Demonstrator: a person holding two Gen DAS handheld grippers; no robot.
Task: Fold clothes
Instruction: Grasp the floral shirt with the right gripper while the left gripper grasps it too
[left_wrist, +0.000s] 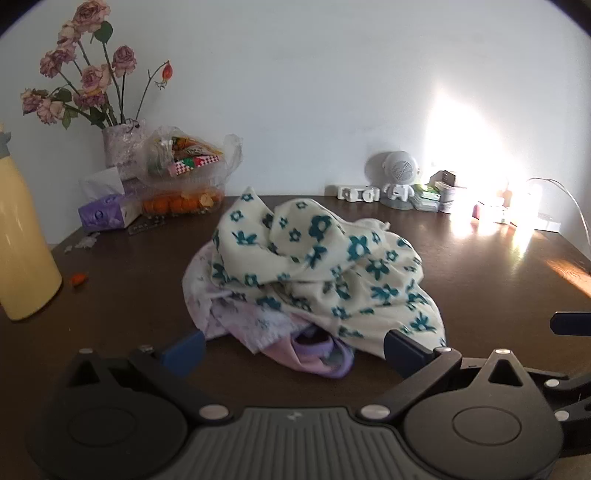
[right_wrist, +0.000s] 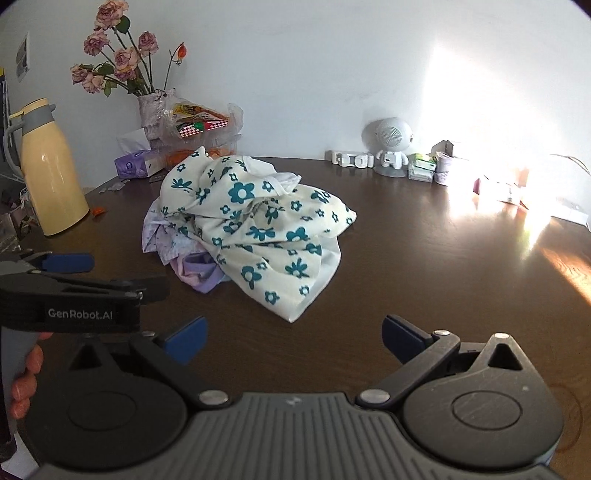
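Both grippers, left (left_wrist: 293, 349) and right (right_wrist: 293, 339), are gaping wide and empty just before the clothes (right_wrist: 255, 225).

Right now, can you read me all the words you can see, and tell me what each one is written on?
"GenRobot.AI": white letters on the black side of the left claw, seen from the right wrist view.
Snack packets in the plastic bag: printing too blurred to read.
Purple tissue box: label too small to read.
Small boxes by the white robot figure: print too small to read.
Paper on the wall: unreadable.
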